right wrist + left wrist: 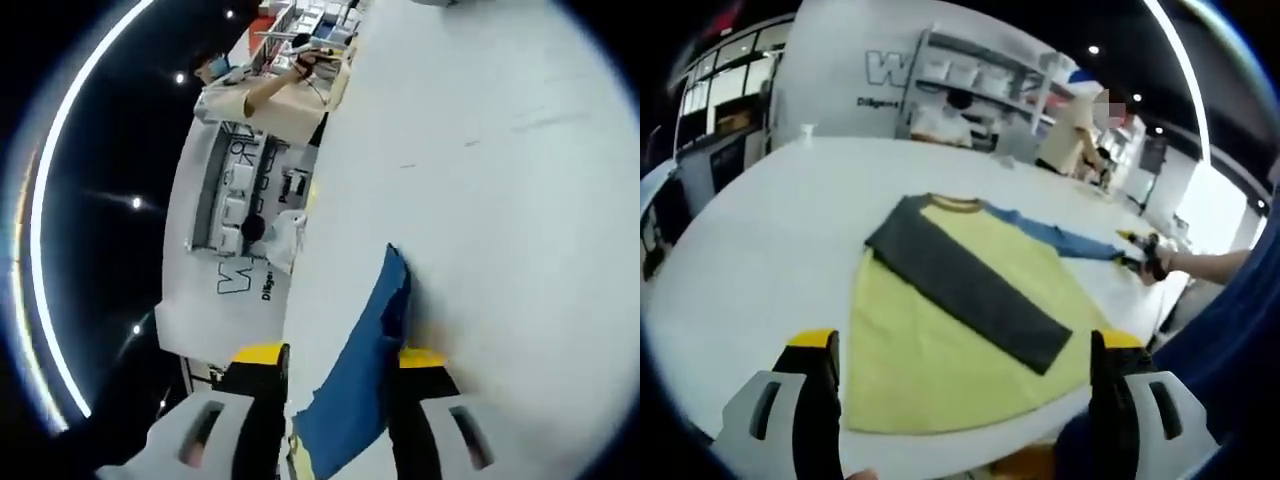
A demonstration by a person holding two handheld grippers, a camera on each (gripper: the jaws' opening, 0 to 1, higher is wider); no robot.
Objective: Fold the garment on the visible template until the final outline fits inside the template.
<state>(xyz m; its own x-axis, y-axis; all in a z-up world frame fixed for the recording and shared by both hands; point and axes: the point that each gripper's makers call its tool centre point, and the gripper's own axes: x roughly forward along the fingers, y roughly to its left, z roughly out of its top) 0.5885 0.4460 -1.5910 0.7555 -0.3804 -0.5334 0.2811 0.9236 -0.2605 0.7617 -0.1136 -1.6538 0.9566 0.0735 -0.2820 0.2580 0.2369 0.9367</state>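
While left gripper hovers wide, right gripper pinching blue sleeve, arm outstretched

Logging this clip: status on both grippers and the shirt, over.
Left gripper open, above the shirt. Right gripper shut on blue sleeve, out at the side. Grey sleeve folded across yellow body. White table; nothing in the way.

1. The yellow shirt lies flat on the white table.
2. Its gray sleeve is folded across the front.
3. Its blue sleeve stretches out to the far right.
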